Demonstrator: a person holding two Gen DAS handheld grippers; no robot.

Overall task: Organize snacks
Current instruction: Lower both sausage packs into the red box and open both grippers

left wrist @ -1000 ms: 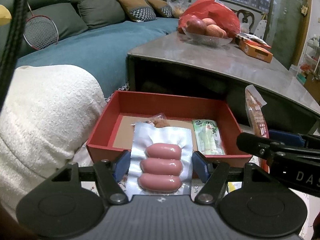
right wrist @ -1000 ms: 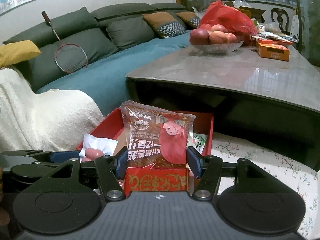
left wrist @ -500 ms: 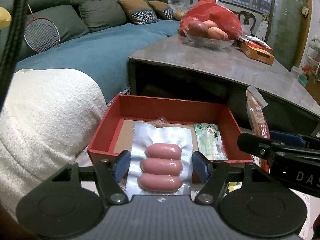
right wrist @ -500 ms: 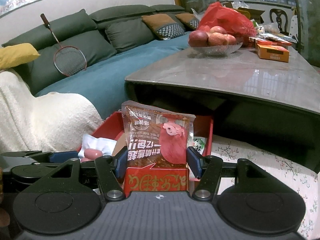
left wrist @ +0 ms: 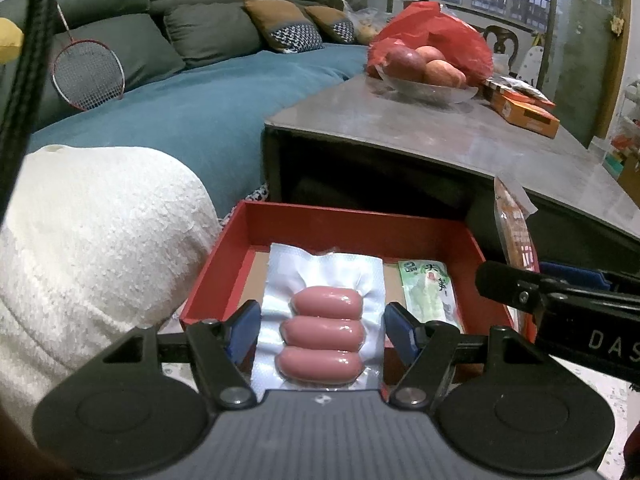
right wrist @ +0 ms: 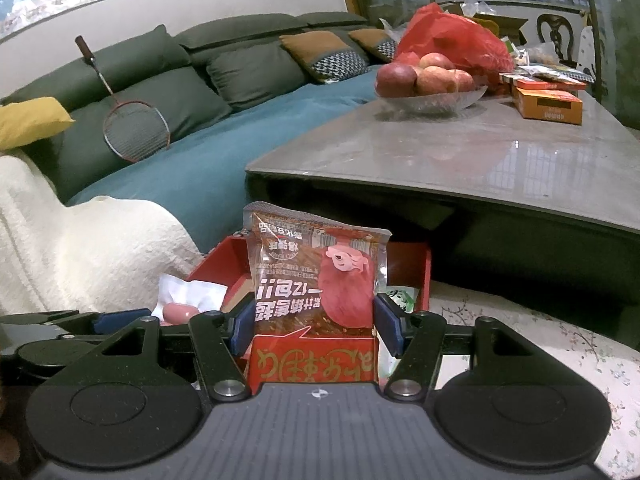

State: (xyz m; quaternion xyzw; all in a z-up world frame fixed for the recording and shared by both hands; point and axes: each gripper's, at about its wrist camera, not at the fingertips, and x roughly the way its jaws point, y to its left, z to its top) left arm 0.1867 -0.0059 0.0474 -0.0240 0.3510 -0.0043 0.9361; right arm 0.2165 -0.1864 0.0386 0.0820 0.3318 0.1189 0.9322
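Beside sofa, tools grip sausage pack (snack bag too).

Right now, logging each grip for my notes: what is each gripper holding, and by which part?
Left gripper clamps the sausage pack by its two side edges. Right gripper clamps the red snack packet by its side edges, packet upright.

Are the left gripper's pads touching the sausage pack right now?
Touching. In the left wrist view, both blue pads of the left gripper press against the side edges of the sausage pack, holding it above the red box.
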